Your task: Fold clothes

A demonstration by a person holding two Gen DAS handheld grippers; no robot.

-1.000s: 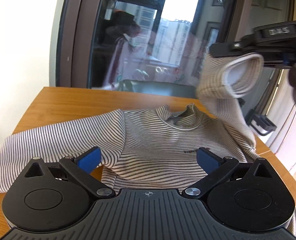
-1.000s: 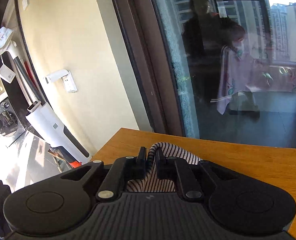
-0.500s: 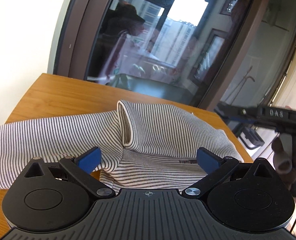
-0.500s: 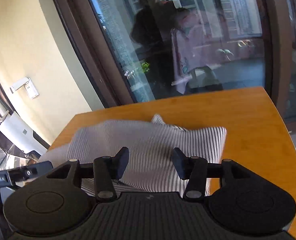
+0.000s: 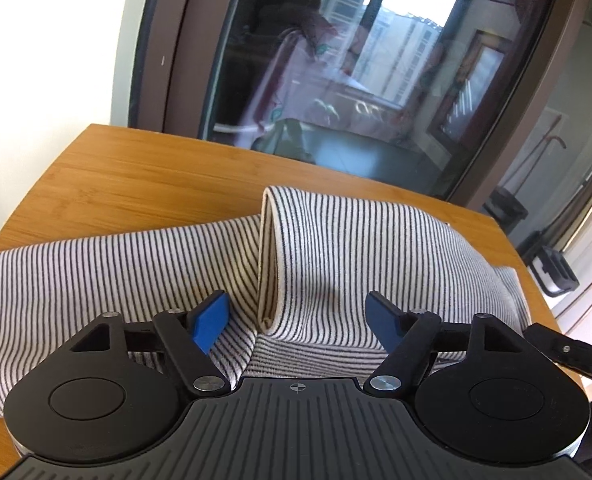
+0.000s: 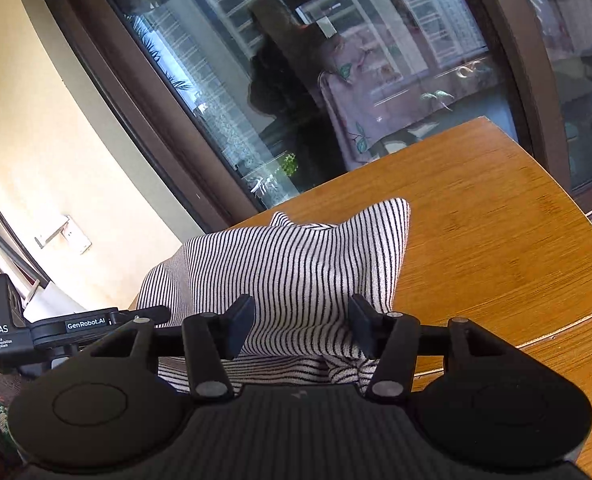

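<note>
A: Jaws? Both spread wide, nothing pinched.

B: Big stuff first?

A: Window (image 5: 376, 72) behind, w/ reflections. Wood table (image 5: 143, 184) in front of it, corner toward right-wrist cam.

B: Shirt?

A: Striped shirt (image 5: 356, 248) flat on table, one sleeve folded across body, cuff (image 5: 269, 256) edge facing left cam. Other sleeve out to left side. Seen from right cam as bunched striped heap (image 6: 296, 268) near table edge.

B: Grippers?

A: Left gripper (image 5: 298, 316) low over shirt, blue pads (image 5: 211, 320) either side of cuff, not touching. Right gripper (image 6: 302, 322) just above shirt's near edge, contact unclear.
</note>
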